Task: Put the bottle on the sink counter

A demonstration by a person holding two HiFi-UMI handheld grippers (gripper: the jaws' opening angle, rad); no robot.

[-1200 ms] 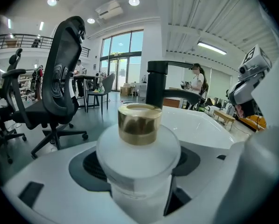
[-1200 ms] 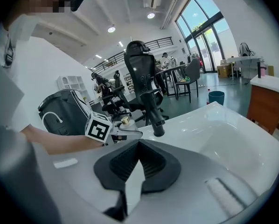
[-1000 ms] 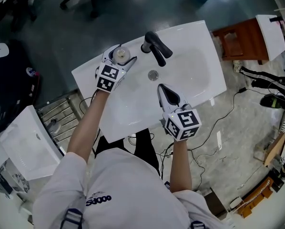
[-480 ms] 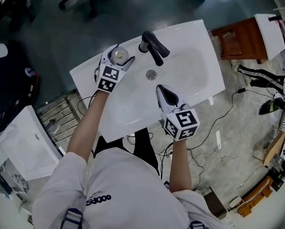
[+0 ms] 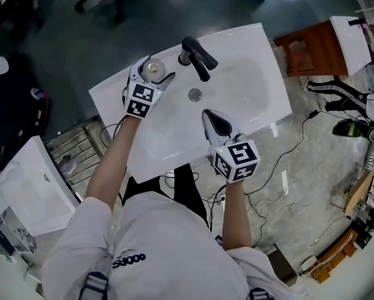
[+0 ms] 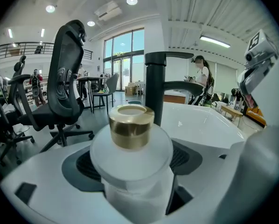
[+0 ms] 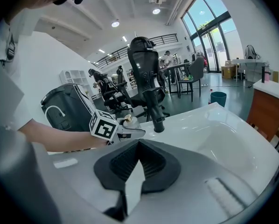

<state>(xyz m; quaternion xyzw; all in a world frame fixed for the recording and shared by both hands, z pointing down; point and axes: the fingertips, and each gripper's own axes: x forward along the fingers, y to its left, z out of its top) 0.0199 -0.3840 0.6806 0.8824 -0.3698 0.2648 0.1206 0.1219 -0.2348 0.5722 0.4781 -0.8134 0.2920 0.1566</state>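
A white bottle [image 5: 152,68] with a gold cap [image 6: 130,125] stands upright on the white sink counter [image 5: 111,99], left of the black faucet [image 5: 196,58]. My left gripper [image 5: 156,71] reaches round it and its jaws are opening; the bottle body [image 6: 135,181] stays between them with a dark gap on its right side. The right gripper view shows the same bottle [image 7: 128,120] small beside the faucet [image 7: 156,111]. My right gripper [image 5: 207,114] hovers over the front of the basin [image 5: 240,89], shut and holding nothing, its pads [image 7: 151,160] meeting at the tip.
The drain [image 5: 194,94] lies between the two grippers. A second white basin [image 5: 34,186] sits on the floor at the left. A brown cabinet [image 5: 312,52] stands at the right, with cables [image 5: 337,105] on the floor. An office chair [image 6: 65,83] stands behind the counter.
My left jaws have spread a little wider round the bottle, which stays upright on the counter. My right gripper has kept its place over the basin.
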